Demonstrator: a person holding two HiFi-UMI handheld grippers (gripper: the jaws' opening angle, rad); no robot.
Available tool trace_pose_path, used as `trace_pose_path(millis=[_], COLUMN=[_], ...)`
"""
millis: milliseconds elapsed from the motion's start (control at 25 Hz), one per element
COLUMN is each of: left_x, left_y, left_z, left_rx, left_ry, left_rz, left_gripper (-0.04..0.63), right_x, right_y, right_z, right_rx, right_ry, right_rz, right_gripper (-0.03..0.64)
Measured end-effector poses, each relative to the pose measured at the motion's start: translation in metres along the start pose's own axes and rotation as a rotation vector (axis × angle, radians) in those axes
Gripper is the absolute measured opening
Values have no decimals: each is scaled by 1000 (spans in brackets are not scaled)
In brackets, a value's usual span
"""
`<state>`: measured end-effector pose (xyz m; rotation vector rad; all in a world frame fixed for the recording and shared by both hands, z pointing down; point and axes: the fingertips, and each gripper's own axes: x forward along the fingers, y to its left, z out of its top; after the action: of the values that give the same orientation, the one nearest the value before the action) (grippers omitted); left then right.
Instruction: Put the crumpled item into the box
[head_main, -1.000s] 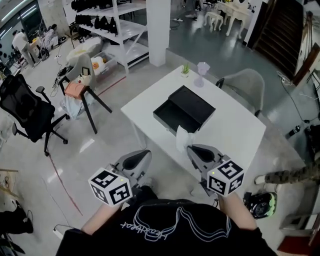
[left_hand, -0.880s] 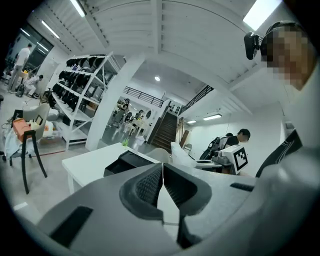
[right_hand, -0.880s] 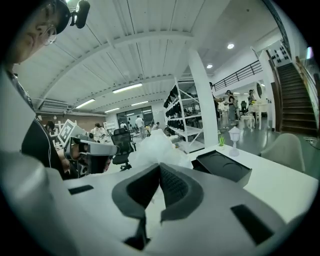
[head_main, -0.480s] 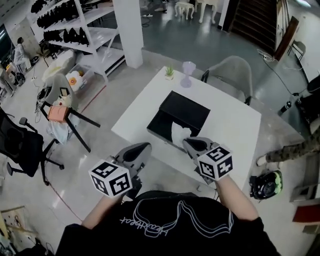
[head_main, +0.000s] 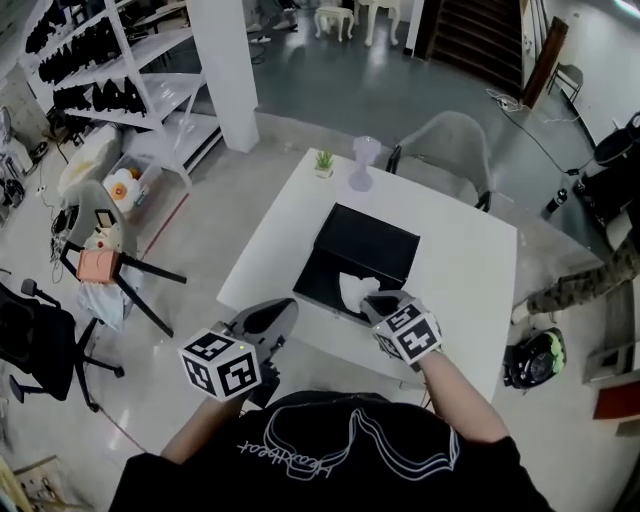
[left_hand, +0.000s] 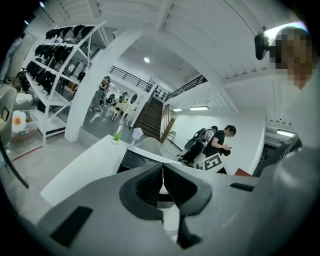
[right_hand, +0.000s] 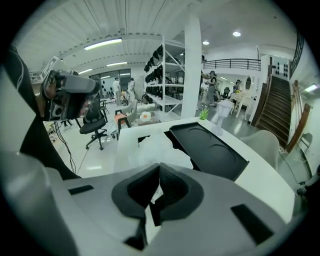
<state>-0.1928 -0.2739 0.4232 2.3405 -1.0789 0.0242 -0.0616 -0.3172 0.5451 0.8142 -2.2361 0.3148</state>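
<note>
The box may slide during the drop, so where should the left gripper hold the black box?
Probably the thin left wall at the open half of the black box, straddled from above, coming in from the left. That rim stands free, the table beside it is bare, the left gripper is nearest, and the right gripper holding the crumpled item fills the near side.

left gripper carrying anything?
No, the left gripper has its jaws closed together in its own view, with nothing between them.
</note>
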Motion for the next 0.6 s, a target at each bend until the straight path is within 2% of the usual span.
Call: trace_pose_path(millis=[280,440,600], left_x=[12,16,19], left_y=[26,37,39], left_z=[-2,-3,-2], left_rx=[-7,-15,-16], left_ry=[47,52,60], left_rz=[-38,-50,-67], left_gripper=[8,8,8], right_x=[37,51,64], right_y=[-18,-27,-29], right_z=[-20,-25,-32], right_rx=[1,-61,-103], right_ry=[141,244,337], right_rz=[-67,-111,-113], right_gripper=[6,6,9])
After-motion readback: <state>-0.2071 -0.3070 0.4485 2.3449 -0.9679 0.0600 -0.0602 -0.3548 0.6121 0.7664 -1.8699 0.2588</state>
